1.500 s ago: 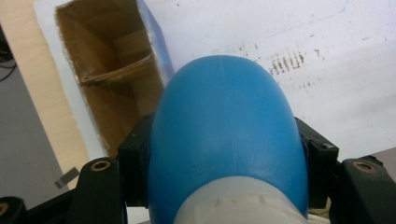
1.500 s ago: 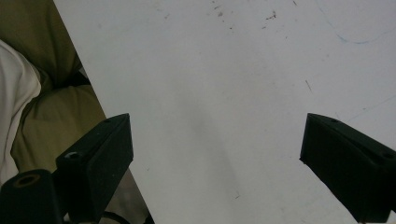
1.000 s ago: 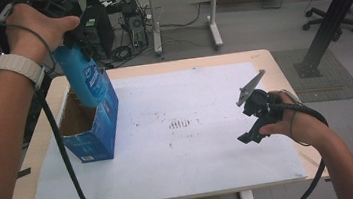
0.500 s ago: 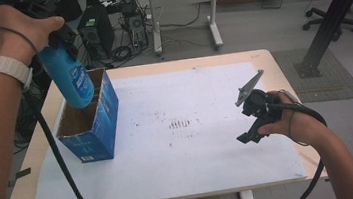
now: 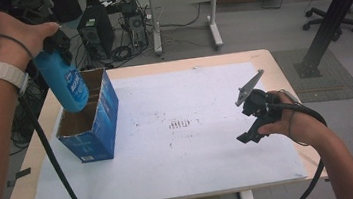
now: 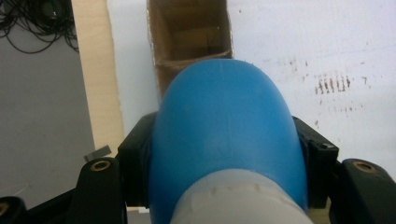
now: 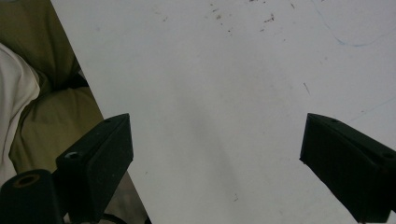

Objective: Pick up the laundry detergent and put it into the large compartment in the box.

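Near the table's right edge the right gripper rests with jaws spread wide and empty over the white sheet, while farther off, by the left edge, the left gripper clamps a blue bottle tilted above the open blue box.

You can make out a white label on the blue bottle and pale print on the blue box, but none of the lettering is readable.
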Motion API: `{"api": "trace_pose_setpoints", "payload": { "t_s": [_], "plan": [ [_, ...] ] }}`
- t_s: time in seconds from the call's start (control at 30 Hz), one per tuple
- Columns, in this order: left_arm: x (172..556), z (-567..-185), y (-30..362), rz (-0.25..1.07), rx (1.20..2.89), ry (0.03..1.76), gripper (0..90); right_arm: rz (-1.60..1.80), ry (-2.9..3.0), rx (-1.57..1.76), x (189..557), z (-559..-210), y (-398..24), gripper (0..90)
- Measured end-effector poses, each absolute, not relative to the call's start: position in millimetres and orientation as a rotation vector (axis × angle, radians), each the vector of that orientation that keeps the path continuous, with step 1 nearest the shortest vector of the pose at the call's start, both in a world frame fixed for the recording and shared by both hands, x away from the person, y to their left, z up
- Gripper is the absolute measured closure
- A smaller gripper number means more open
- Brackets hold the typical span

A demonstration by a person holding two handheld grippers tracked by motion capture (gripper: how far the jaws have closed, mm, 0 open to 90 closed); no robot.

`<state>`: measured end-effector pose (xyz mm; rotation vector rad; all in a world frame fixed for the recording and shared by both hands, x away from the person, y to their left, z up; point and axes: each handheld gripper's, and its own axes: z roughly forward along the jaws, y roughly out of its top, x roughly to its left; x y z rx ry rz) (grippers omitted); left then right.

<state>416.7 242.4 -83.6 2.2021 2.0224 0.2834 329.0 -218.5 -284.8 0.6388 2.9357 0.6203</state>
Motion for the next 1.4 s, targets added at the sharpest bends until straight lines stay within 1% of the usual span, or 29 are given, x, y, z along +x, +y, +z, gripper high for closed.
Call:
{"api": "trace_pose_setpoints", "payload": {
  "t_s": [0.33, 0.73, 1.4],
  "plan": [
    [417.4, -97.3, 250.9, 0.287, 2.195, 2.037, 37.2, 0.613, 2.938, 0.636, 329.3, -284.7, -217.3, 9.4],
    [419.7, -121.1, 258.4, 0.262, 2.208, 2.046, 37.2, 0.615, 2.940, 0.636, 330.1, -284.5, -213.9, 9.5],
    [426.3, -162.5, 258.4, 0.243, 2.227, 2.046, 37.2, 0.608, 2.942, 0.644, 330.0, -287.2, -216.0, 9.4]
  ]
}}
